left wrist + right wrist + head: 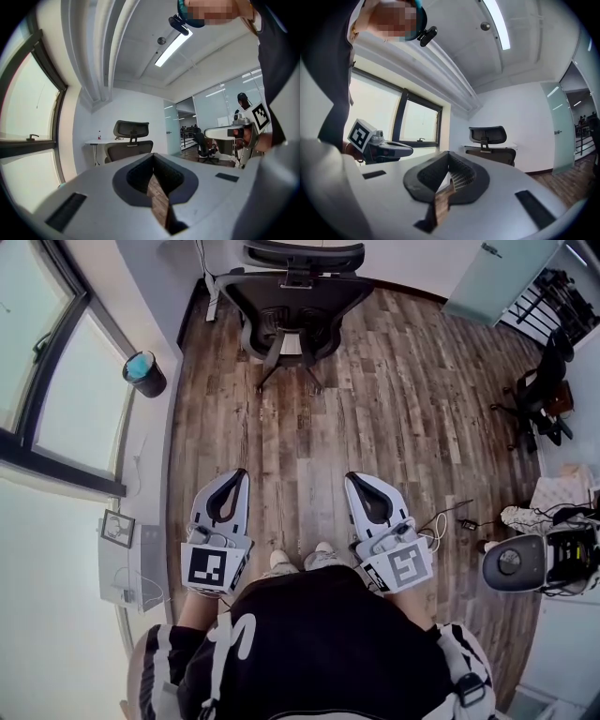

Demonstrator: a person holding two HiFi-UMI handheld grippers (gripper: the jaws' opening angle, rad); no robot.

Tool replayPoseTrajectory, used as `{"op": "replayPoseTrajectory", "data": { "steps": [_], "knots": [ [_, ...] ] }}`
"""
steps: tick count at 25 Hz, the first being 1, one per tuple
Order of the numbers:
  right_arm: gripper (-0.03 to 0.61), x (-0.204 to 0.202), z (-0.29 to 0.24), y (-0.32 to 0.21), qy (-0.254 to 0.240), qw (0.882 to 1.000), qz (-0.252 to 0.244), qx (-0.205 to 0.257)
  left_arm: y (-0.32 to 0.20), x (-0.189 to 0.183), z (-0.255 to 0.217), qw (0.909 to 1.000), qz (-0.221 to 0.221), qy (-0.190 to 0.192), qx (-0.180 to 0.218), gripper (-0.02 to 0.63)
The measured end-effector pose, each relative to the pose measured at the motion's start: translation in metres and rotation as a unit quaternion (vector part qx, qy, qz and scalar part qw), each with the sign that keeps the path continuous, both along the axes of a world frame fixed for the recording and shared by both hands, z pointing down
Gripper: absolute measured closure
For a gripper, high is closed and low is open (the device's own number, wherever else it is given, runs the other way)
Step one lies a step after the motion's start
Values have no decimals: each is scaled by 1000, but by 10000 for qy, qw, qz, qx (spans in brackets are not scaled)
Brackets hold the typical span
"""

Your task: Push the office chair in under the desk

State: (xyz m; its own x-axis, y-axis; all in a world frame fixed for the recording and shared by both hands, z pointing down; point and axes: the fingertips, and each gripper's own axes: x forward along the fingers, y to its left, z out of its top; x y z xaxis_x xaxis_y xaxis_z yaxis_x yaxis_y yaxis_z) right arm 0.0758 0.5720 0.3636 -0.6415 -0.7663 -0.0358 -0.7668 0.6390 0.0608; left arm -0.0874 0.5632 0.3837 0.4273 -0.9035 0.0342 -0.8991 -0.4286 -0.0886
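Left gripper and right gripper, jaws pressed together, nothing held, office chair well ahead of both jaw tips, desk behind it

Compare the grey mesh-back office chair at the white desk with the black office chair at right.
Place: the grey mesh-back office chair stands at the white desk by the wall; the black office chair stands on open floor. Pose: the grey chair turns its back to the person; the black chair appears side-on. Both have splayed star bases.
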Motion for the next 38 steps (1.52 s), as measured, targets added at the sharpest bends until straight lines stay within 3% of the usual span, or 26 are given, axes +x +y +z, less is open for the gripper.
{"op": "replayPoseTrajectory", "data": {
  "steps": [5, 11, 16, 29, 38],
  "knots": [
    [569, -6, 9, 6, -531, 9978, 383, -126, 7, -13, 8, 9998, 184, -77, -69, 606],
    [569, -8, 17, -1, -269, 9980, 502, -255, 2, -23, 12, 9998, 180, -53, -116, 606],
    [569, -13, 5, -10, -361, 9988, 330, 88, -13, -22, 11, 9999, 116, 41, -54, 606],
    [569, -4, -2, -109, -23, 9998, 182, 109, -103, -11, 4, 9999, -103, 80, 17, 606],
    [569, 8, 7, -172, 213, 9993, 291, -31, -167, 4, 6, 9999, 12, 158, 46, 606]
  ]
}}
